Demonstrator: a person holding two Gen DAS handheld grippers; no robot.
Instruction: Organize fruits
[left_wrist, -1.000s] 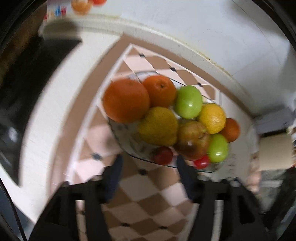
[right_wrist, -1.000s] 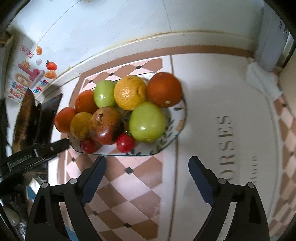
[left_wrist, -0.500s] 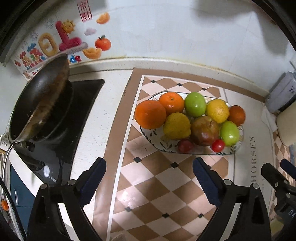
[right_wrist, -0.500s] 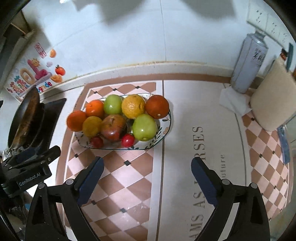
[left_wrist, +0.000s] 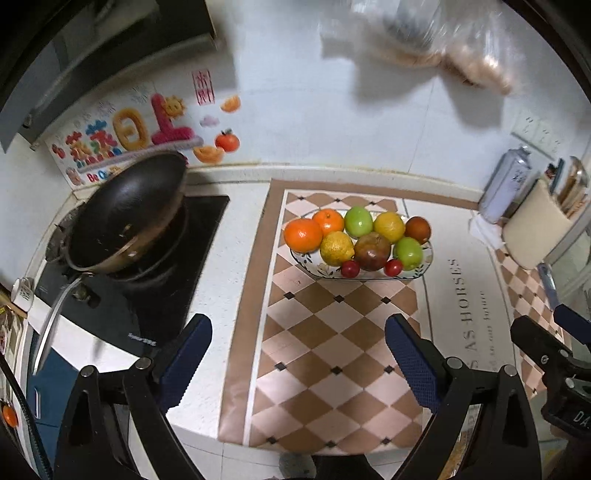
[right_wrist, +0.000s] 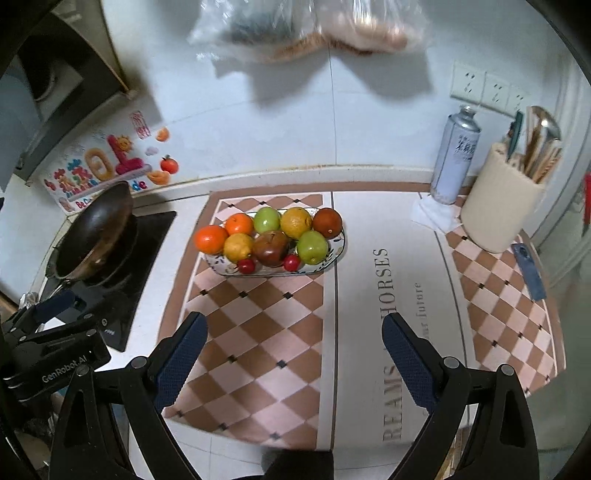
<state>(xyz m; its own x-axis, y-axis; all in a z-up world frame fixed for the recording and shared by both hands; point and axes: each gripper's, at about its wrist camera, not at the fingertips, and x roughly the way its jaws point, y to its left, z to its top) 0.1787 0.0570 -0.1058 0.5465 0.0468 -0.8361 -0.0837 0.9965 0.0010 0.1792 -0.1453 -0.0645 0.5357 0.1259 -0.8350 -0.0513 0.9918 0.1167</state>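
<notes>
I hold my left hand-held gripper (left_wrist: 297, 354) raised above the near edge of the bench (left_wrist: 236, 240), its blue-padded fingers (left_wrist: 184, 360) spread wide with nothing between them, pointing forward and down over the checkered mat (left_wrist: 332, 332). My right hand-held gripper (right_wrist: 293, 354) hangs level beside it, jaws likewise spread and empty, aimed over the seam where the checkered mat (right_wrist: 258, 332) meets the lettered panel. Each tool shows at the edge of the other's view.

The fruit plate (right_wrist: 334, 254) sits well apart from both grippers, toward the back of the mat near the wall. It carries oranges (right_wrist: 211, 239), green apples (right_wrist: 312, 247), a yellow lemon (right_wrist: 238, 247), a dark reddish apple (right_wrist: 271, 248) and two small red fruits (right_wrist: 291, 261) along its front rim, all piled touching one another.

To the left, a dark wok (left_wrist: 125, 218) tilts on the black stove. To the right stand a spray can (right_wrist: 456, 158) and a cream utensil holder (right_wrist: 502, 206).
</notes>
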